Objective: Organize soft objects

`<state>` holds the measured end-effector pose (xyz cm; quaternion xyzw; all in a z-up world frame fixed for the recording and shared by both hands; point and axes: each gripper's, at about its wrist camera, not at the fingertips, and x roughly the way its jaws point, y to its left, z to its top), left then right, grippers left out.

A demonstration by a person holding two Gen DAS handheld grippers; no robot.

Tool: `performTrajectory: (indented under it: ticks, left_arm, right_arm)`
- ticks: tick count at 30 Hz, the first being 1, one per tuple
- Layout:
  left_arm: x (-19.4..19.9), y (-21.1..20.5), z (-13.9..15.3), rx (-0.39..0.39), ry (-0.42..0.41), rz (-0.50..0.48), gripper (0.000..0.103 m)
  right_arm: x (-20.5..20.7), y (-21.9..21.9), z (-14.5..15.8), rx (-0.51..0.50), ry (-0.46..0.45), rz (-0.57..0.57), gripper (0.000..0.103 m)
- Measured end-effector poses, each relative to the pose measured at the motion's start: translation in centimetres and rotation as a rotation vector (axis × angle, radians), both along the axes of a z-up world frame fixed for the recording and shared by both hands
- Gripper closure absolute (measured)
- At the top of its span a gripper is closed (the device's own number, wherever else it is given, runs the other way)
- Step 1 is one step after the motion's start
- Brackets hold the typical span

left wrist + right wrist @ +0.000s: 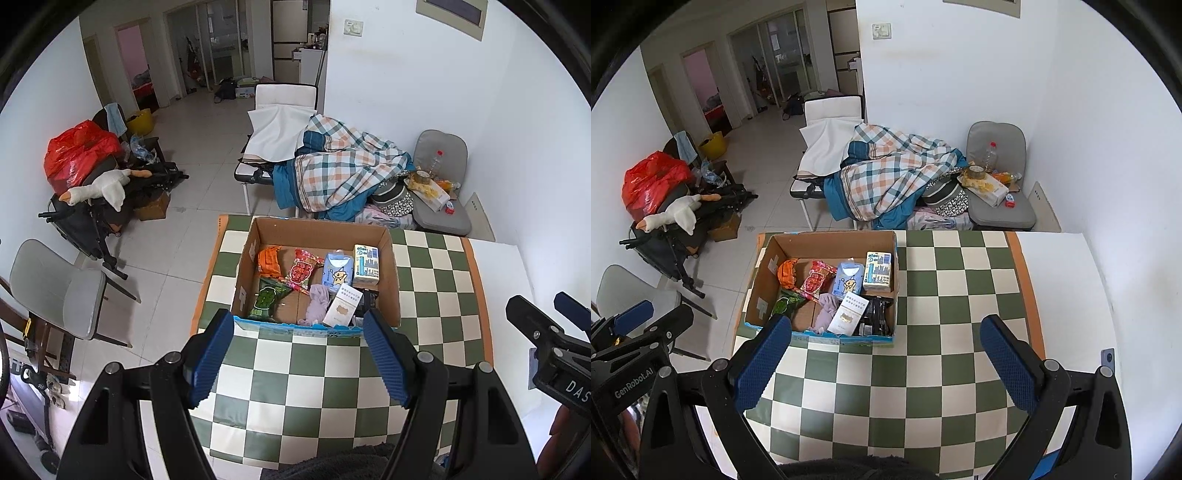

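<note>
An open cardboard box [392, 266] [764, 291] stands on the green-and-white checkered table [314, 384] [942, 332]. Inside lie snack packets, an orange one [269, 260], a red one [303, 271] and a green one [266, 299], tissue packs [365, 264] [878, 271], a lilac cloth [316, 302] [825, 312] and a white carton [341, 305]. My left gripper [299, 358] is open and empty, just short of the box's near wall. My right gripper [886, 365] is open and empty above the table, to the right of the box. A dark fuzzy fabric [332, 461] [849, 467] shows at the bottom edge of each view.
Beyond the table, a chair bears a plaid quilt [340, 166] [886, 177]. A grey chair [439, 184] with a bottle and clutter stands by the wall. At the left are a red bag [77, 151], a plush goose [99, 190] and another grey chair [55, 288].
</note>
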<state>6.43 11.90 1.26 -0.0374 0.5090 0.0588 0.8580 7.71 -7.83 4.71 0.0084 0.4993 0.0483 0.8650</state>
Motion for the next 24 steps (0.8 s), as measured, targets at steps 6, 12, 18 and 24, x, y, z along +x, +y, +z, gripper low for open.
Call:
performTrajectory:
  ticks: [6,12,18,24]
  left_arm:
    - [0.07,-0.01,0.00,-0.001,-0.001,0.000,0.032]
    - [0.31,-0.24,0.11,-0.005,0.006,-0.003,0.032]
    - [0.61,-0.56,0.23,0.000,0.004,-0.005,0.032]
    - [0.48,-0.58,0.28,0.001,-0.001,-0.003,0.032]
  right_arm:
    - [0.33,-0.22,0.25,-0.007,0.001,0.002,0.000]
    - [0.12,-0.17,0.21,-0.004,0.006,0.005,0.000]
    - [0.77,-0.41,0.60,-0.013,0.003,0.002,0.000]
    - [0.60,-0.23,0.50,-0.012,0.004,0.003,0.000]
